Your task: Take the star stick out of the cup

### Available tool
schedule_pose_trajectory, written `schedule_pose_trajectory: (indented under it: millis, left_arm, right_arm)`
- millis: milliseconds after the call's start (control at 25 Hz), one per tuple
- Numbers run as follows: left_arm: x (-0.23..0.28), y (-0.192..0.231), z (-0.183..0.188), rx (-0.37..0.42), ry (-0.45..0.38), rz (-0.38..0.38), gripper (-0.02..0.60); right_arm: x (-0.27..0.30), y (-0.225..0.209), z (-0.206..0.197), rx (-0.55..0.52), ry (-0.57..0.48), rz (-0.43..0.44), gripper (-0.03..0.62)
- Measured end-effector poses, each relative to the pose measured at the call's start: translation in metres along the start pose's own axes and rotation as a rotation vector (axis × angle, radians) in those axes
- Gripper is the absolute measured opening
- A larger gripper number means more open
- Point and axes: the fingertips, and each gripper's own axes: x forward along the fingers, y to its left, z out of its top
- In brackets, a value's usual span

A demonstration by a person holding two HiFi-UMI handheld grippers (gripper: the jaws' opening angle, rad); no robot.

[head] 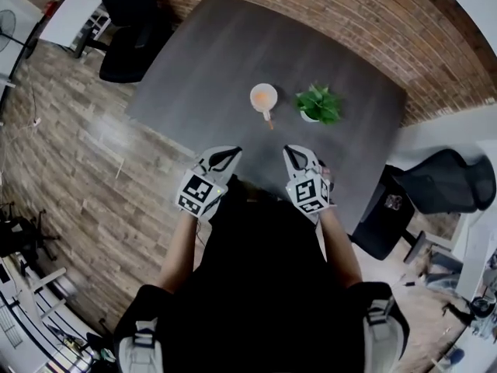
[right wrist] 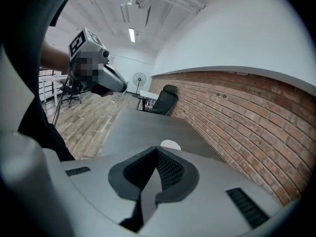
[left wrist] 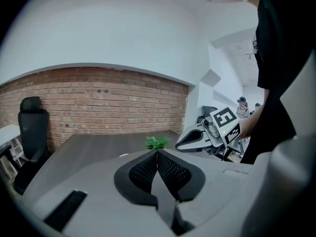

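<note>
Head view shows us the star stick (head: pixel 269 118) leaning out of the cup (head: pixel 263 96) on the counter (head: pixel 202 61) beside a small plant (head: pixel 318 105), well ahead of our left gripper (head: pixel 220 160) and right gripper (head: pixel 298 160), both closed on nothing.

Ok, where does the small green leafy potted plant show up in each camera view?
Head view: the small green potted plant sits right of centre on the dark grey table, beside the white cup.
Left gripper view: plant at centre, just beyond the closed jaws.
Right gripper view: not in it.
Shared landmark: the red brick wall.
</note>
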Motion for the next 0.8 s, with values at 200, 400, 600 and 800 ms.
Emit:
schedule_pose_trajectory:
  millis: [200, 400, 600, 800]
  left_arm:
    - [0.014, 0.024, 0.011, 0.023, -0.002, -0.055, 0.002]
    - [0.024, 0.041, 0.017, 0.038, 0.008, -0.102, 0.002]
    - [0.025, 0.052, 0.016, 0.046, 0.019, -0.128, 0.002]
    - [0.02, 0.069, 0.012, 0.05, 0.036, -0.132, 0.002]
  right_arm:
    - [0.02, -0.007, 0.009, 0.013, 0.018, -0.03, 0.001]
    - [0.035, -0.012, 0.012, 0.044, 0.038, -0.055, 0.002]
    - [0.046, -0.013, 0.013, 0.051, 0.043, -0.069, 0.005]
    - [0.059, -0.013, 0.009, 0.037, 0.081, -0.088, 0.022]
